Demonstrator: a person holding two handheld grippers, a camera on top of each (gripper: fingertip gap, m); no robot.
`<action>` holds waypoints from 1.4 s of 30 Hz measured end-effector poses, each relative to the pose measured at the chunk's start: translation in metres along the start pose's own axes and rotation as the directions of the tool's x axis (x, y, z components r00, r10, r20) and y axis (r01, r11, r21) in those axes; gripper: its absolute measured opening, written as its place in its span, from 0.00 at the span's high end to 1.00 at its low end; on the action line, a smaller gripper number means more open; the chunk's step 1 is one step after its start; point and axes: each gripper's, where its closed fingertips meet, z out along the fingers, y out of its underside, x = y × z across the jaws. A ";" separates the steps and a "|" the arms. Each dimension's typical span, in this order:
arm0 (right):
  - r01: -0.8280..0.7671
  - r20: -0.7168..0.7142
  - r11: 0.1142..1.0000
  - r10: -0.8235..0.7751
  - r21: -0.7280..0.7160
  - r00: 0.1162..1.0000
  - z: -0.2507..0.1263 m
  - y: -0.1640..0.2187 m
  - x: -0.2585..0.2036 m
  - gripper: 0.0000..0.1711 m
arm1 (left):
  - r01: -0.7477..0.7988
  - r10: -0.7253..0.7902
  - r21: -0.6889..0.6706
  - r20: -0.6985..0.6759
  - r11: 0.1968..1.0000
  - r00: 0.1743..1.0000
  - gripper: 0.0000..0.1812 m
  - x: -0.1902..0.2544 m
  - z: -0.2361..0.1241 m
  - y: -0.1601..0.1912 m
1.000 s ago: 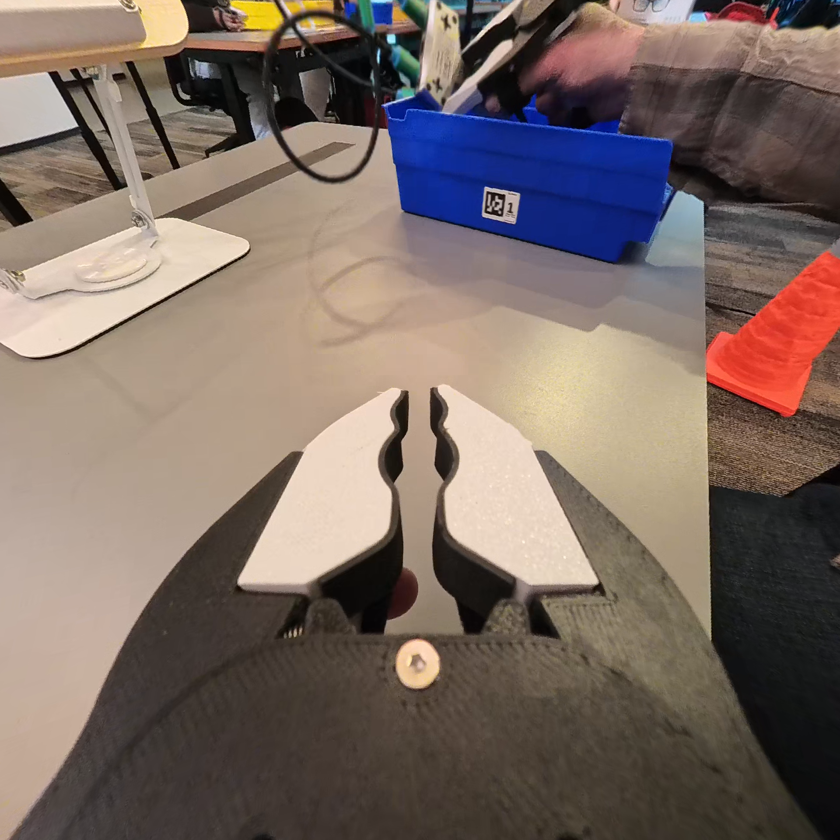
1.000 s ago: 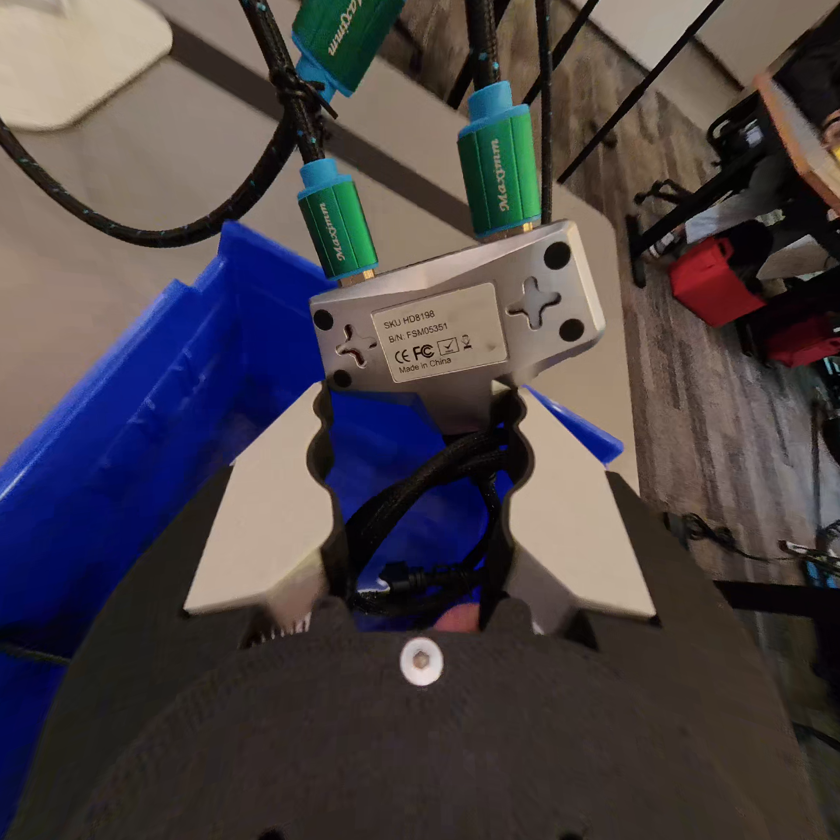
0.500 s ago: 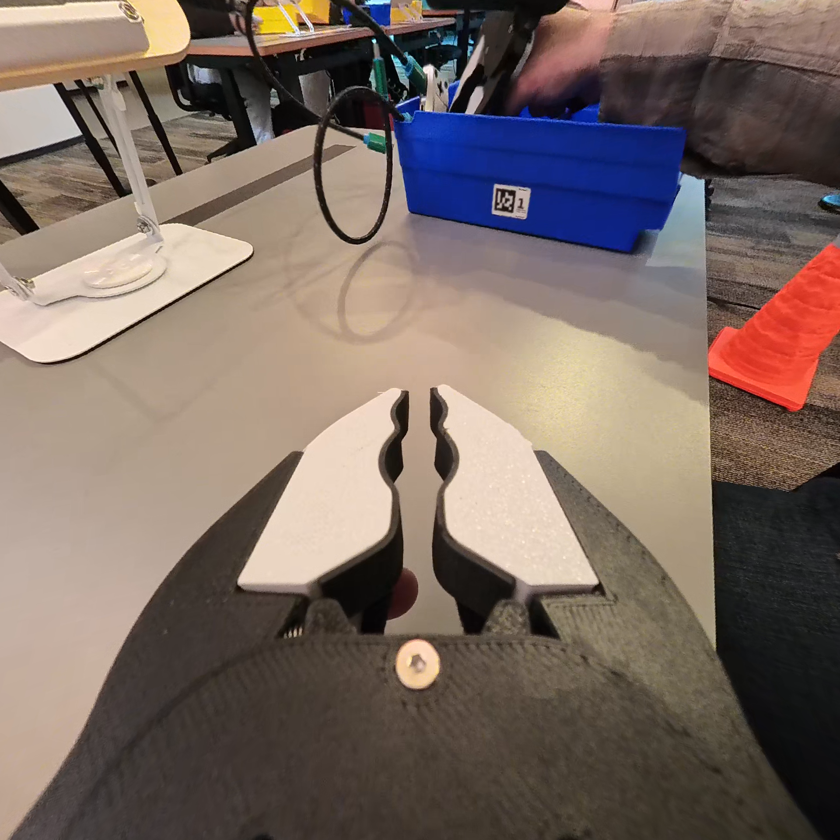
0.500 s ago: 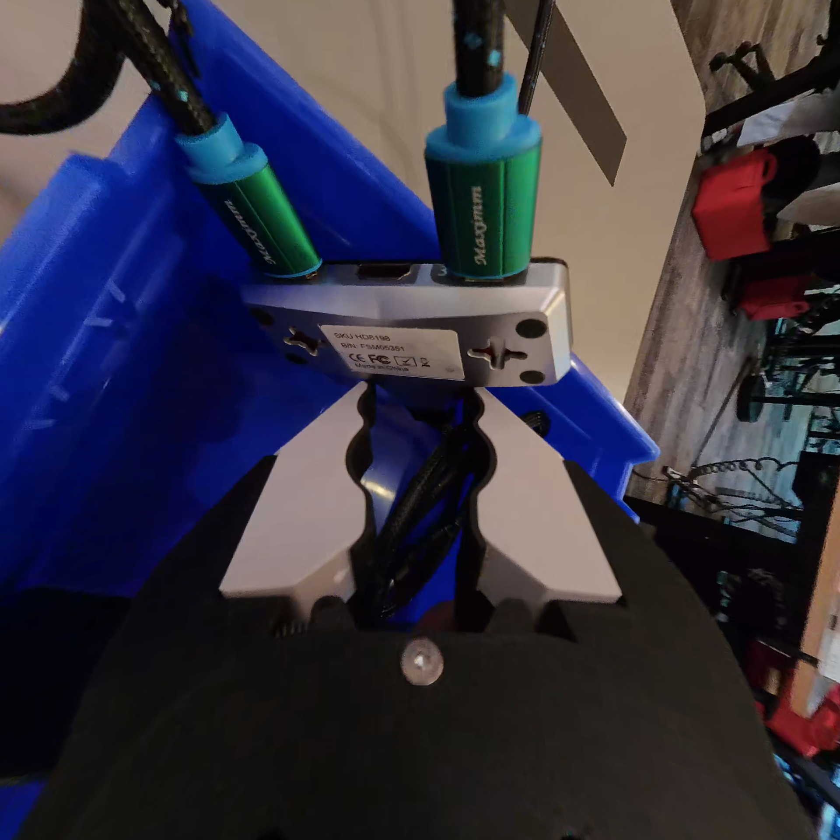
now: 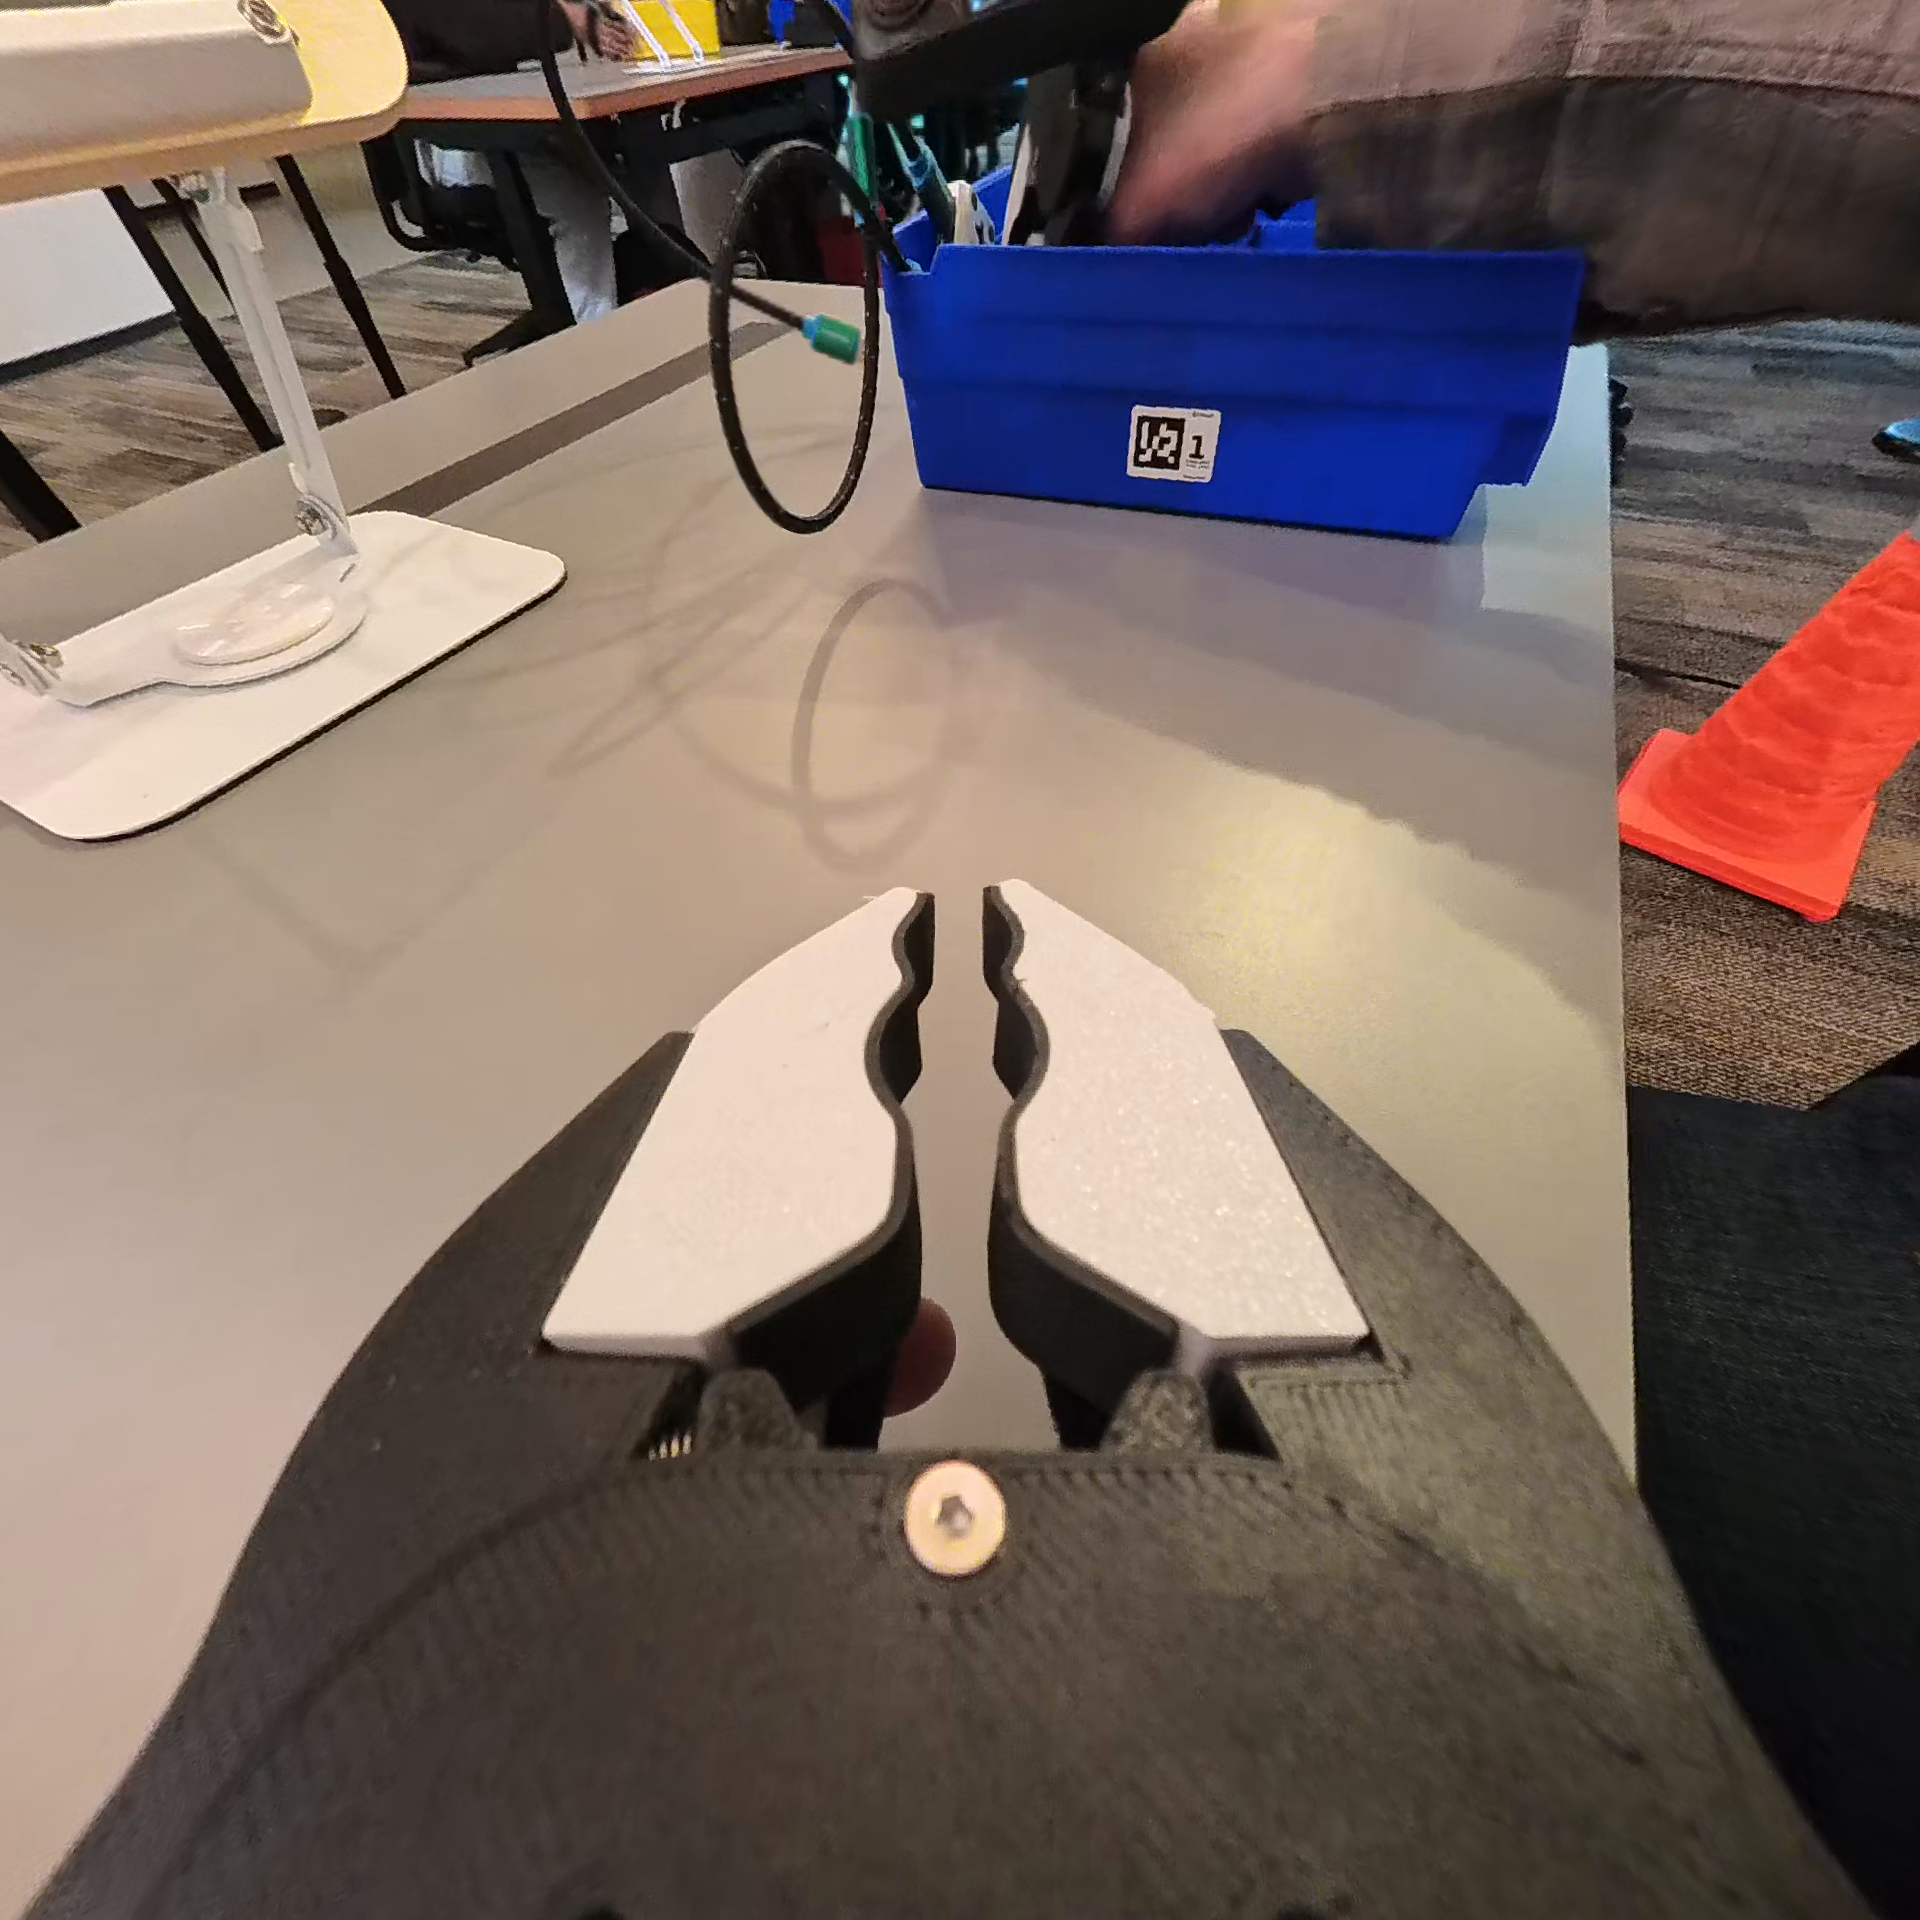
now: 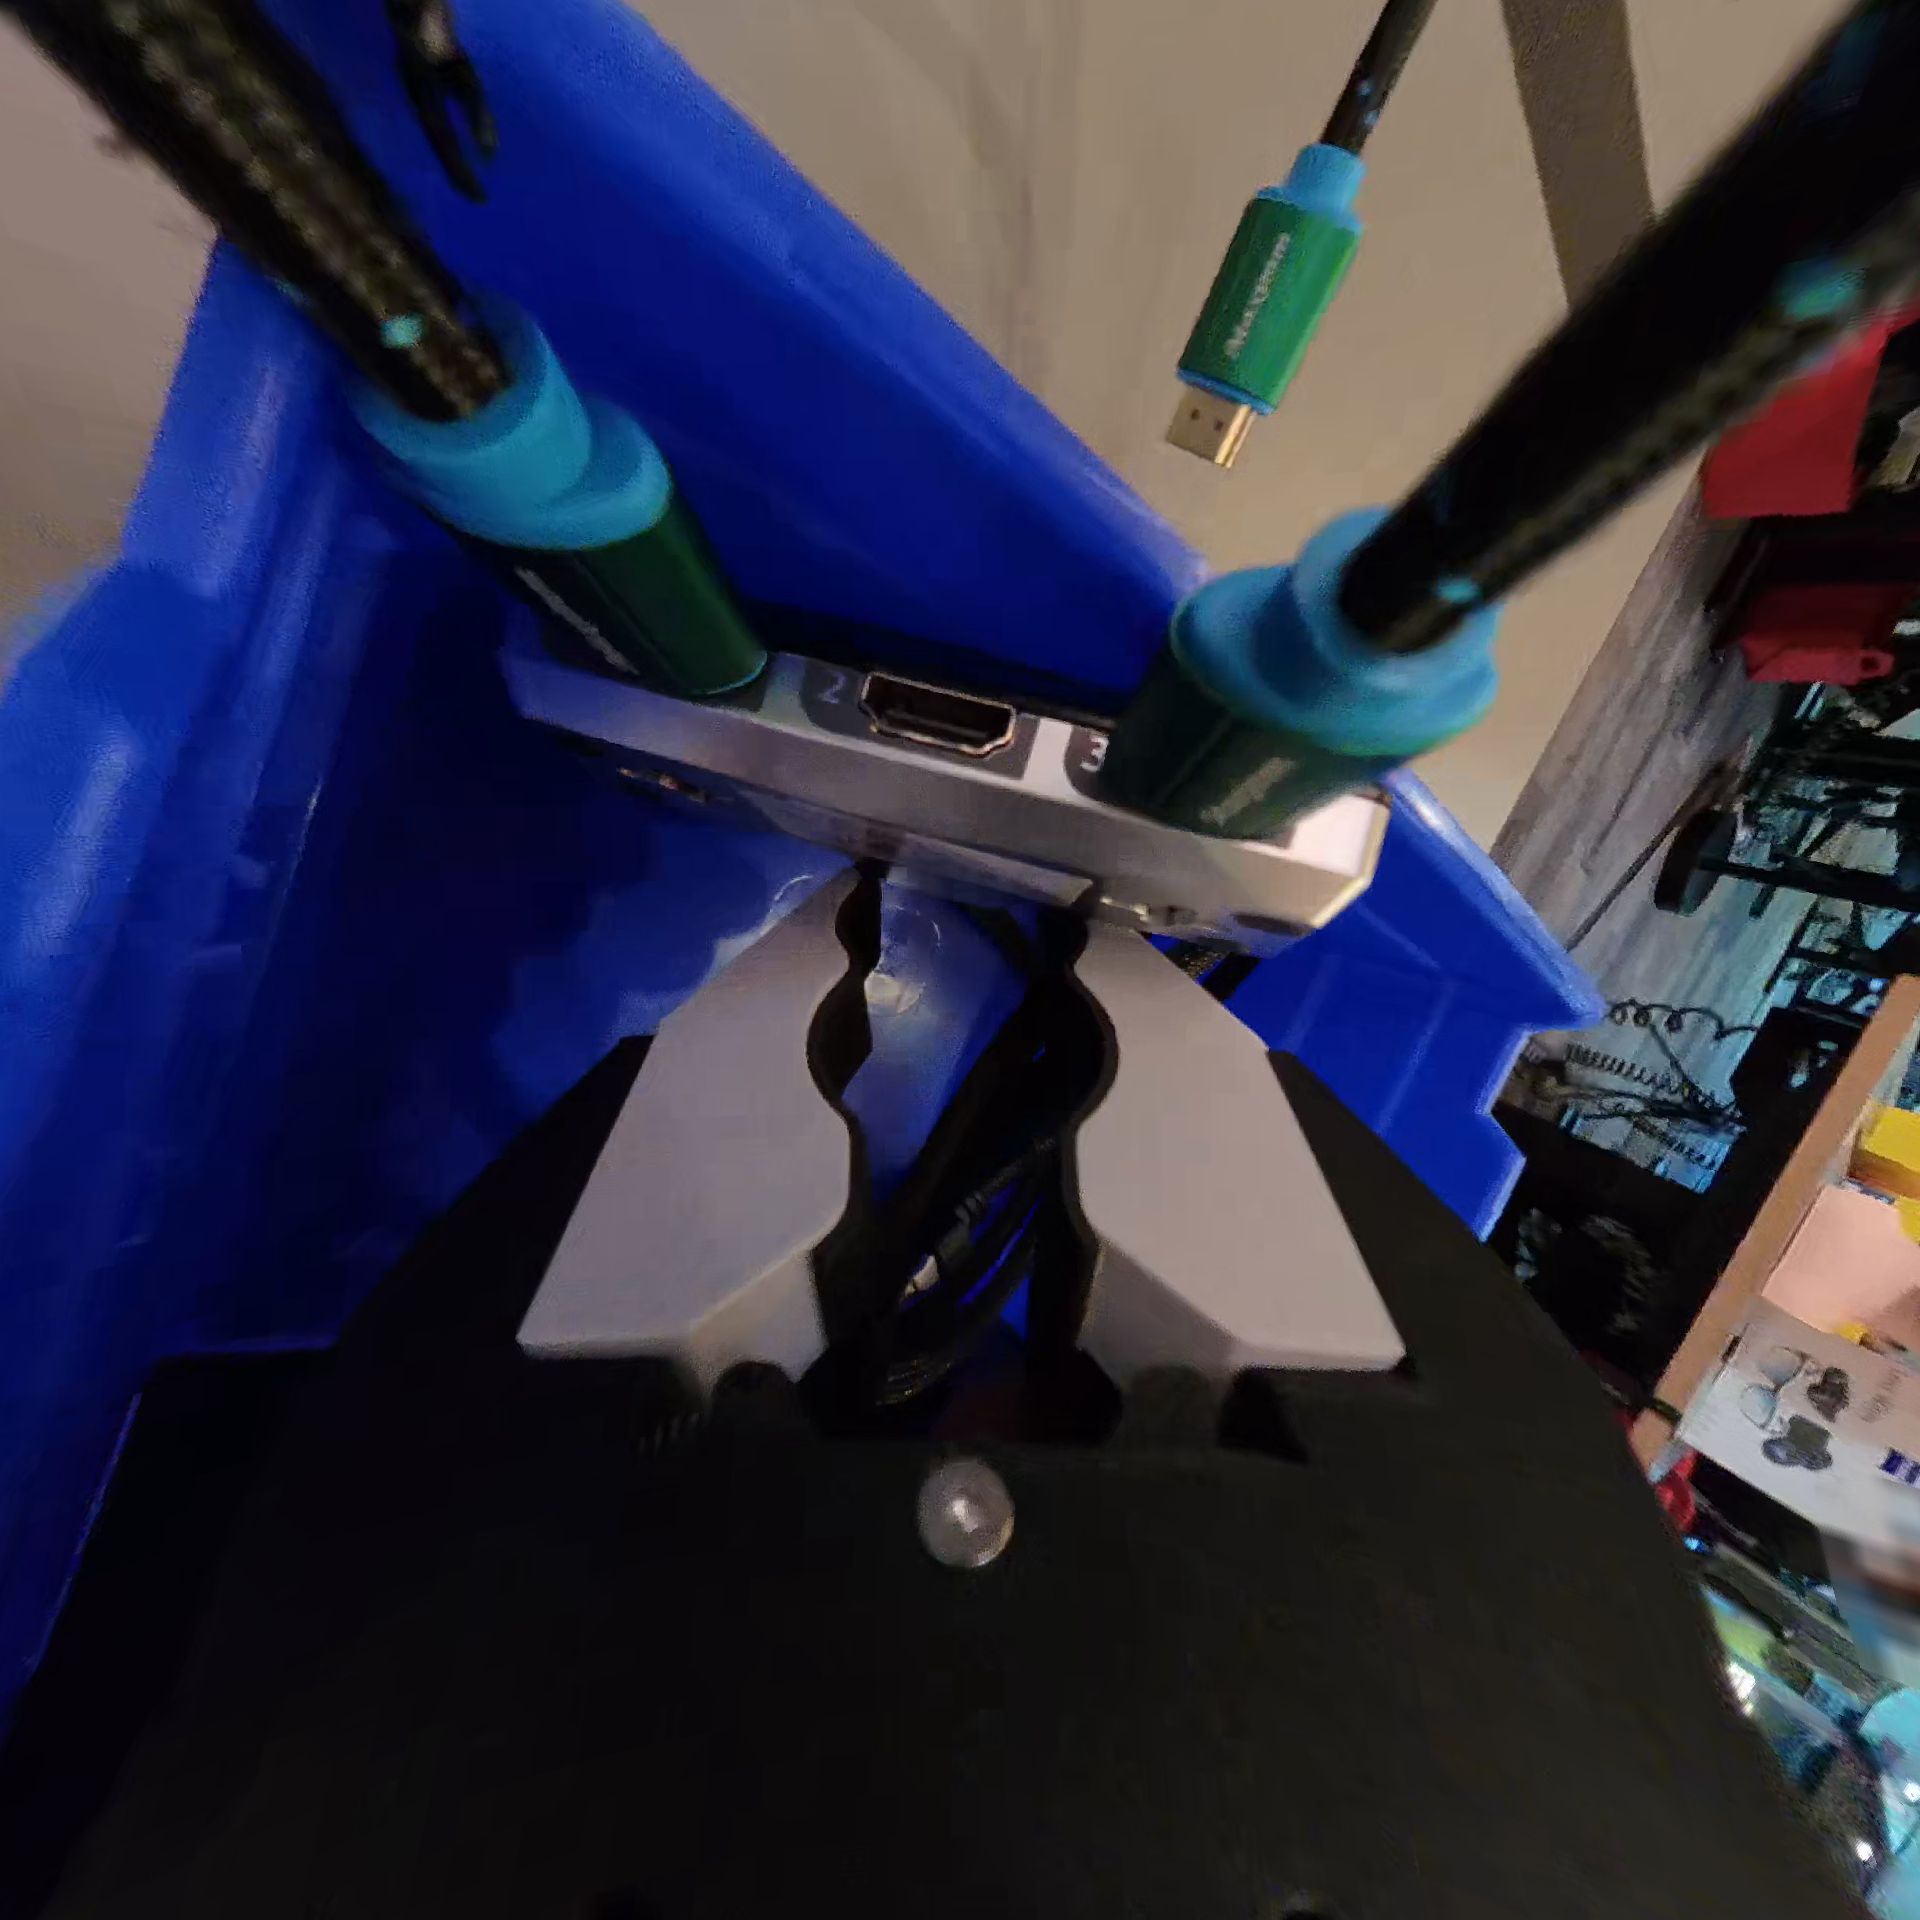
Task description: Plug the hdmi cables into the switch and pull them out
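Note:
My right gripper (image 6: 971, 904) is shut on the silver HDMI switch (image 6: 935, 810) and holds it inside the blue bin (image 6: 312, 831). Two green-and-blue HDMI plugs sit in its outer ports, one on the left (image 6: 623, 613) and one on the right (image 6: 1247, 748). The middle port (image 6: 935, 717) is empty. A third plug (image 6: 1262, 312) hangs loose beyond the bin. In the left wrist view the bin (image 5: 1226, 343) stands at the far end of the table, a black cable loop (image 5: 727, 416) hanging beside it. My left gripper (image 5: 954, 904) is shut and empty, low over the grey table (image 5: 416, 987).
A white stand with a flat base (image 5: 260, 623) is on the table's left. An orange cone (image 5: 1787, 727) lies on the floor past the table's right edge. A person's blurred hand and sleeve (image 5: 1455, 114) reach over the bin. The left gripper's tips are roughly 45 centimeters from the right gripper's.
My right gripper has lowered the switch deeper into the bin and tilted it so the ports face me. The cable loop has dropped toward the table. My left gripper has stayed still.

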 end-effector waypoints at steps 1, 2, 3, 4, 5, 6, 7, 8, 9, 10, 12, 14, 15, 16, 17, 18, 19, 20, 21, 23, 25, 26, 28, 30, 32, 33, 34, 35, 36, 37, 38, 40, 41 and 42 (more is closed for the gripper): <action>-0.002 0.003 1.000 0.002 -0.016 1.000 0.002 -0.001 -0.003 0.85 | 0.000 0.000 0.002 0.000 1.000 1.000 0.95 0.000 0.000 -0.001; 0.000 0.009 1.000 0.001 -0.030 1.000 0.005 -0.003 -0.006 0.86 | -0.001 0.001 0.003 0.001 1.000 1.000 0.95 0.000 0.000 -0.001; -0.008 0.027 0.999 0.009 -0.032 1.000 0.006 -0.006 -0.009 0.88 | -0.004 0.004 0.004 0.002 1.000 1.000 0.95 0.000 -0.001 -0.002; -0.019 0.050 0.999 0.021 -0.032 0.999 0.007 -0.008 -0.010 0.88 | -0.009 0.009 0.006 0.004 1.000 1.000 0.95 -0.001 -0.002 -0.004; -0.028 0.070 0.999 0.030 -0.037 0.997 0.007 -0.010 -0.011 0.89 | -0.012 0.012 0.009 0.007 1.000 1.000 0.95 -0.002 -0.003 -0.005; -0.037 0.088 0.998 0.041 -0.044 0.995 0.007 -0.011 -0.012 0.88 | -0.015 0.015 0.014 0.009 1.000 1.000 0.95 -0.002 -0.004 -0.007; -0.059 0.109 0.998 0.063 -0.038 0.992 0.006 -0.014 -0.013 0.88 | -0.016 0.016 0.017 0.010 1.000 1.000 0.95 -0.003 -0.006 -0.008; -0.105 0.146 0.994 0.106 -0.017 0.984 0.005 -0.019 -0.016 0.87 | -0.016 0.016 0.017 0.011 1.000 1.000 0.95 -0.003 -0.007 -0.009; -0.157 0.197 0.988 0.154 -0.001 0.968 0.002 -0.025 -0.020 0.84 | -0.017 0.017 0.018 0.012 1.000 1.000 0.95 -0.004 -0.008 -0.009; -0.198 0.241 0.980 0.191 0.006 0.951 -0.001 -0.029 -0.024 0.78 | -0.018 0.018 0.017 0.011 1.000 1.000 0.95 -0.005 -0.008 -0.009; -0.258 0.297 0.965 0.235 0.040 0.925 -0.008 -0.038 -0.027 0.70 | -0.019 0.019 0.018 0.011 1.000 1.000 0.95 -0.006 -0.009 -0.010; -0.281 0.333 0.957 0.242 0.073 0.911 -0.016 -0.043 -0.028 0.70 | -0.018 0.018 0.019 0.010 1.000 1.000 0.95 -0.007 -0.008 -0.010; -0.277 0.336 0.958 0.236 0.078 0.912 -0.019 -0.043 -0.027 0.69 | -0.017 0.017 0.019 0.009 1.000 1.000 0.95 -0.007 -0.008 -0.010; -0.274 0.344 0.958 0.229 0.086 0.911 -0.023 -0.043 -0.025 0.69 | -0.017 0.017 0.017 0.009 1.000 1.000 0.95 -0.007 -0.008 -0.009; -0.271 0.355 0.957 0.219 0.101 0.909 -0.028 -0.044 -0.024 0.69 | -0.018 0.018 0.015 0.009 1.000 1.000 0.95 -0.007 -0.008 -0.009; -0.252 0.344 0.961 0.201 0.111 0.917 -0.032 -0.042 -0.020 0.68 | -0.020 0.020 0.013 0.009 1.000 1.000 0.95 -0.007 -0.008 -0.008; -0.218 0.315 0.969 0.172 0.117 0.933 -0.035 -0.039 -0.014 0.68 | -0.021 0.021 0.011 0.009 1.000 1.000 0.95 -0.006 -0.007 -0.008; -0.193 0.305 0.973 0.146 0.130 0.941 -0.039 -0.037 -0.011 0.68 | -0.021 0.021 0.011 0.008 1.000 1.000 0.95 -0.006 -0.007 -0.008; -0.186 0.315 0.973 0.135 0.138 0.940 -0.044 -0.035 -0.010 0.68 | -0.020 0.020 0.011 0.007 1.000 1.000 0.95 -0.006 -0.007 -0.008; -0.162 0.296 0.977 0.114 0.142 0.948 -0.051 -0.028 -0.003 0.68 | -0.021 0.021 0.008 0.003 1.000 1.000 0.95 -0.004 -0.005 -0.008; -0.150 0.273 0.974 0.101 0.168 0.957 -0.059 -0.024 0.003 0.68 | -0.023 0.023 0.002 -0.001 1.000 1.000 0.95 -0.002 -0.003 -0.006; -0.155 0.277 0.972 0.102 0.177 0.955 -0.064 -0.022 0.004 0.68 | -0.025 0.025 -0.001 -0.002 1.000 1.000 0.95 -0.001 -0.003 -0.005; -0.152 0.261 0.967 0.096 0.206 0.961 -0.073 -0.018 0.008 0.69 | -0.033 0.033 -0.005 -0.003 0.999 0.999 0.95 0.001 -0.002 -0.005; -0.165 0.255 0.954 0.099 0.250 0.962 -0.086 -0.016 0.008 0.70 | -0.046 0.046 -0.006 -0.002 0.999 0.999 0.95 0.002 -0.002 -0.006; -0.187 0.279 0.933 0.099 0.308 0.955 -0.103 -0.015 0.003 0.71 | -0.064 0.064 -0.003 -0.004 0.998 0.998 0.94 0.005 -0.003 -0.009; -0.192 0.300 0.922 0.089 0.336 0.950 -0.112 -0.014 -0.004 0.72 | -0.078 0.078 -0.004 -0.005 0.997 0.997 0.94 0.006 -0.003 -0.011; -0.198 0.318 0.911 0.079 0.362 0.945 -0.122 -0.012 -0.010 0.72 | -0.093 0.093 -0.008 -0.004 0.996 0.996 0.93 0.008 -0.003 -0.011; -0.203 0.335 0.899 0.068 0.387 0.940 -0.132 -0.010 -0.018 0.72 | -0.110 0.110 -0.013 -0.004 0.994 0.994 0.93 0.009 -0.004 -0.012; -0.206 0.355 0.889 0.053 0.410 0.933 -0.141 -0.008 -0.027 0.73 | -0.130 0.130 -0.020 -0.004 0.991 0.991 0.92 0.011 -0.004 -0.013; -0.210 0.380 0.878 0.035 0.430 0.924 -0.150 -0.005 -0.037 0.73 | -0.153 0.153 -0.027 -0.005 0.988 0.988 0.92 0.013 -0.005 -0.014; -0.218 0.403 0.866 0.021 0.450 0.915 -0.158 -0.003 -0.048 0.73 | -0.175 0.175 -0.033 -0.005 0.984 0.985 0.91 0.015 -0.006 -0.015; -0.244 0.436 0.838 0.008 0.488 0.900 -0.171 0.001 -0.065 0.70 | -0.215 0.215 -0.043 0.001 0.976 0.977 0.90 0.018 -0.010 -0.018; -0.248 0.437 0.829 0.005 0.501 0.899 -0.174 0.004 -0.073 0.68 | -0.231 0.231 -0.043 0.007 0.972 0.973 0.90 0.019 -0.012 -0.021; -0.245 0.433 0.824 0.000 0.511 0.902 -0.176 0.007 -0.080 0.67 | -0.243 0.244 -0.042 0.017 0.969 0.970 0.89 0.019 -0.016 -0.024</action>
